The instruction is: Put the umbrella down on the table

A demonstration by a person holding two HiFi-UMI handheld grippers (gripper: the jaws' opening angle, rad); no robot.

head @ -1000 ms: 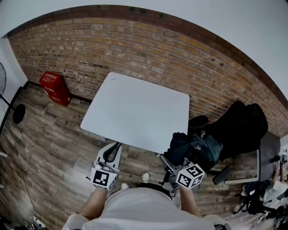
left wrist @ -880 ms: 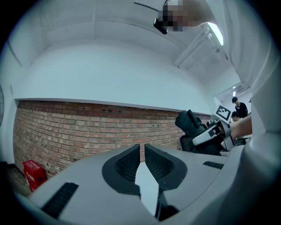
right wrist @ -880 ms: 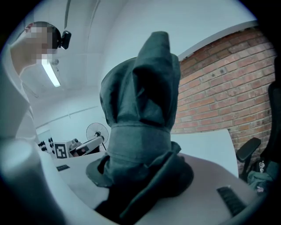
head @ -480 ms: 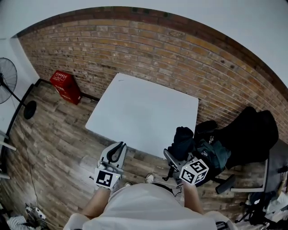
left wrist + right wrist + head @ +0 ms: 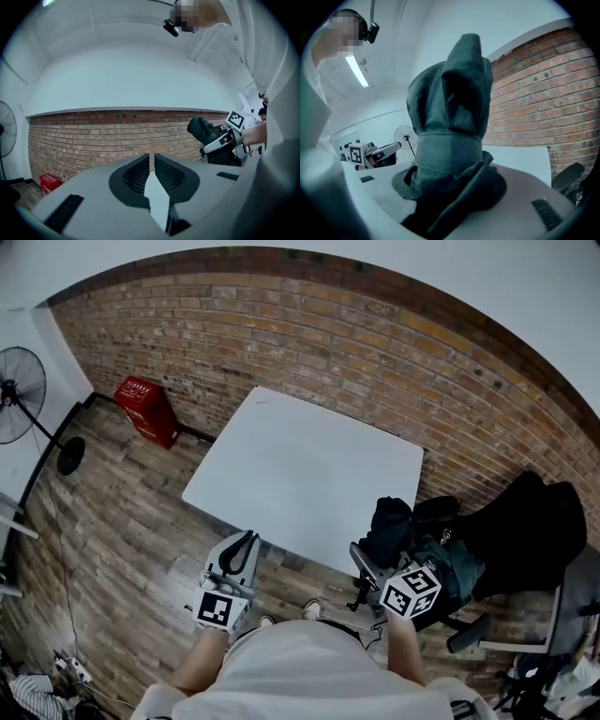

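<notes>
Head view and both gripper views, taken with the umbrella not yet laid on the table. The right gripper (image 5: 367,562) has its jaws clamped on the folded umbrella (image 5: 450,117), a dark bundle in a fabric sleeve. The bundle fills the space between the jaws and projects forward and upward past their tips. From the right gripper's own view, the white table (image 5: 300,465) lies ahead of the jaws and to their right, lower than the umbrella's far end. In the head view the umbrella sits at the table's near right edge, just in front of the gripper that carries it, and is raised rather than resting on the tabletop. The left gripper (image 5: 151,160) is level, to the left of the right gripper and well apart from it. Its jaws are drawn together to a thin slit with nothing between them. The table's near edge lies just ahead of these jaws, with the brick wall (image 5: 328,343) beyond. To the right of the right gripper, black bags (image 5: 516,521) rest on a chair. Far to the left of the left gripper are a red crate (image 5: 148,409) and a standing fan (image 5: 19,381), both on the wooden floor (image 5: 112,549).
</notes>
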